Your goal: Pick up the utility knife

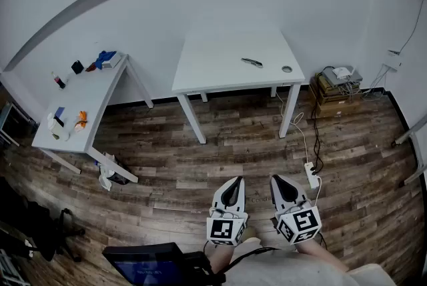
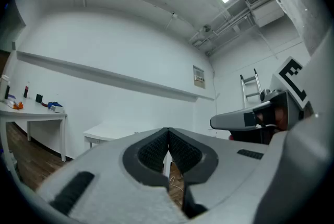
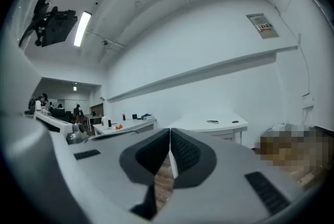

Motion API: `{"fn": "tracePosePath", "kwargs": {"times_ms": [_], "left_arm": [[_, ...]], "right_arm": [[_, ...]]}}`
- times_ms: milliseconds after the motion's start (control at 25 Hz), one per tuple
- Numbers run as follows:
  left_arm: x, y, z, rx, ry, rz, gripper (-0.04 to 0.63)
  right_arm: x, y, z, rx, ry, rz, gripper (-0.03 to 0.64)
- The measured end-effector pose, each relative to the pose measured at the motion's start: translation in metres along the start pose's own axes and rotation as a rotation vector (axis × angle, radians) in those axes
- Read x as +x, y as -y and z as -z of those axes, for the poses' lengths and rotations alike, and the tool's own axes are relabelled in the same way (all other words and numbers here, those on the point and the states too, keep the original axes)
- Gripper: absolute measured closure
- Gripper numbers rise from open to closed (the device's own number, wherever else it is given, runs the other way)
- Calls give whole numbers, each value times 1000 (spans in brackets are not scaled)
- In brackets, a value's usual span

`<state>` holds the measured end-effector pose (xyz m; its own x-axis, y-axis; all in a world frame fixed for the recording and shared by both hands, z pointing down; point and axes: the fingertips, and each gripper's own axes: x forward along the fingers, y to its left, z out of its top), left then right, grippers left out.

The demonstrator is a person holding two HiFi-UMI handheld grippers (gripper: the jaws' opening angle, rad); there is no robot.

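The utility knife (image 1: 251, 63) lies on the white table (image 1: 213, 71) against the far wall, toward its right side; from the right gripper view the utility knife (image 3: 212, 121) is a small dark sliver on the table (image 3: 203, 126). My left gripper (image 1: 231, 194) and right gripper (image 1: 283, 187) are held low over the wood floor, well short of the table, side by side and pointing level at it. Both are shut with nothing between the jaws. The left gripper (image 2: 167, 133) shows its pads meeting, as does the right gripper (image 3: 170, 134).
A small round object (image 1: 287, 69) sits right of the knife. A second white table (image 1: 77, 101) at the left holds bottles and small items. Boxes and cables (image 1: 337, 86) lie by the right wall, a power strip (image 1: 311, 175) on the floor near my right gripper.
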<state>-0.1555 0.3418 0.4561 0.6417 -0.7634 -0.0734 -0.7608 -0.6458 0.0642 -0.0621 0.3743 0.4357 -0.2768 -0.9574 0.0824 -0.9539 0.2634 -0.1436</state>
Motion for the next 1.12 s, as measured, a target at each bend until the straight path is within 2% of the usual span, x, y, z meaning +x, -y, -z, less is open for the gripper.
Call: {"fn": "tracePosePath", "kwargs": {"times_ms": [200,480,760,960,1120], "left_arm": [[24,-24,0,-4,15,8,588],[48,-28,10,-16,-1,23,588],[72,-70,17,-45,3,-63,588],[119,-98,12,-54,19,-114,588],[181,-100,1,-29,38,-73,588]], "right_arm": [[32,9,0,-11,-2,16,607],[50,24,9,6,-31,9,607],[99,40,14,29,-43,-25,609],[150,70,0,27,-34,-66,607],[192,109,-23,17,-12,-80,607]]}}
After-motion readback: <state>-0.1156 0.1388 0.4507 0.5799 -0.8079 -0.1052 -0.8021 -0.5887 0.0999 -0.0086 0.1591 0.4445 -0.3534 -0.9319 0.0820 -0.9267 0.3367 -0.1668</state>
